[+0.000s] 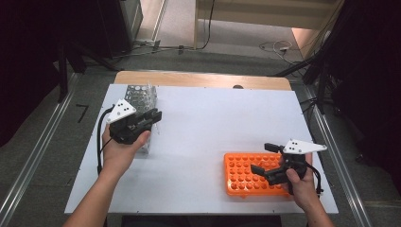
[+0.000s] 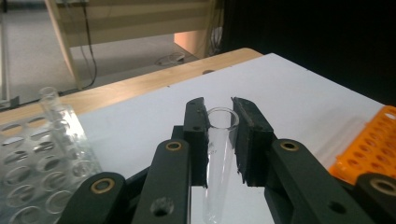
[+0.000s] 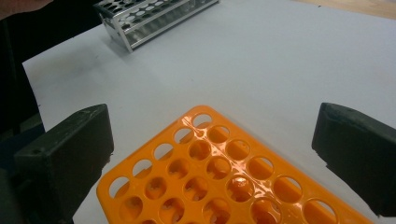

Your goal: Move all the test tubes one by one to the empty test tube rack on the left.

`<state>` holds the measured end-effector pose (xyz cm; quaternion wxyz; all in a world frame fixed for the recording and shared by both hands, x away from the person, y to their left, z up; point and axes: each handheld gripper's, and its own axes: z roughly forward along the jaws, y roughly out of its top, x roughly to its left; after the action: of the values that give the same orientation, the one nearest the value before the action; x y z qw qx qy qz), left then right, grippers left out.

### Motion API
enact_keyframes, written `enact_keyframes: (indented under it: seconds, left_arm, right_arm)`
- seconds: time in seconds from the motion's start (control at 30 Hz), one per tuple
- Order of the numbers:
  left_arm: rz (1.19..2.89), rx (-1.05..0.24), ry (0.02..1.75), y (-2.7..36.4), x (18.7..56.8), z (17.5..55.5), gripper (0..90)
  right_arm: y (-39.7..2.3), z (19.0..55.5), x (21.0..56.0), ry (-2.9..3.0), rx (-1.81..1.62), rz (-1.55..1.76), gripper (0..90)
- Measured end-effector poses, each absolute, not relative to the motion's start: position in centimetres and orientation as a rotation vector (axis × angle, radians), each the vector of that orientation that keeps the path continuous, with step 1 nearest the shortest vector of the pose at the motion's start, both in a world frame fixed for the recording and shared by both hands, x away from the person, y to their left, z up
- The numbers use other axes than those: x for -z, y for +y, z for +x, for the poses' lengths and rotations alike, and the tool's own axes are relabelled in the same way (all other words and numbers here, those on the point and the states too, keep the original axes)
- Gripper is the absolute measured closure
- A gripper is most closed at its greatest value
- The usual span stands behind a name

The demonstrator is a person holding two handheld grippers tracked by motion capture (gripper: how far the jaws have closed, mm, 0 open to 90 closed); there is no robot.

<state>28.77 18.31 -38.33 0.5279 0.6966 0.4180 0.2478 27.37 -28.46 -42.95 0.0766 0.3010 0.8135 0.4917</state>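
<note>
Worktop (image 1: pixel 203 118) comes first: a wide white sheet on a wooden top whose bare strip shows along the far edge. Its middle lies open, with free room between the two racks and along the near edge. Dark floor and metal rails run along both sides.

Orange rack (image 1: pixel 248 175) sits near the right front corner, close to the near edge, its rows of round holes all unfilled as far as the right gripper view shows. No writing can be read on it.

Clear perforated rack (image 1: pixel 140 97) stands at the far left, near the sheet's left edge. In the left gripper view one glass tube (image 2: pixel 50 100) stands upright in it; the other holes in sight are vacant.

Left tongs (image 1: pixel 153 117) hang just in front of the clear rack, pointing toward the open middle. They are clamped on a clear test tube (image 2: pixel 218 154): both black pads press its sides just below the rim, mouth up, the tube tilted a little and its lower end free above the sheet.

Right tongs (image 1: pixel 265 158) hover over the orange rack's right part with the jaws spread wide and nothing between them; the rack's holes lie below the gap.

No labels or brands are legible anywhere.
</note>
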Motion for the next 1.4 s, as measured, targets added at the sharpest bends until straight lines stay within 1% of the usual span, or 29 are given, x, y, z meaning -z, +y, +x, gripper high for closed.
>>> enact_keyframes:
  seconds: [0.4,0.83,1.03,1.27,1.4]
  left_arm:
    - [1.616,-0.666,1.105,20.9,38.4,32.1,74.7]
    - [1.576,-0.726,1.193,22.1,39.3,35.8,74.6]
    - [1.552,-0.747,1.216,22.3,39.6,36.8,74.6]
    - [1.566,-0.769,1.232,22.1,40.1,37.6,74.6]
    - [1.580,-0.759,1.245,21.9,40.5,37.9,74.6]
  right_arm:
    - [-28.5,27.5,43.1,2.440,-1.467,0.913,0.0]
    - [-28.7,27.6,43.3,2.433,-1.472,0.920,0.0]
    - [-28.8,27.6,43.3,2.437,-1.469,0.921,0.0]
    - [-28.9,27.7,43.3,2.434,-1.473,0.927,0.0]
    - [-28.9,27.7,43.3,2.433,-1.473,0.929,0.0]
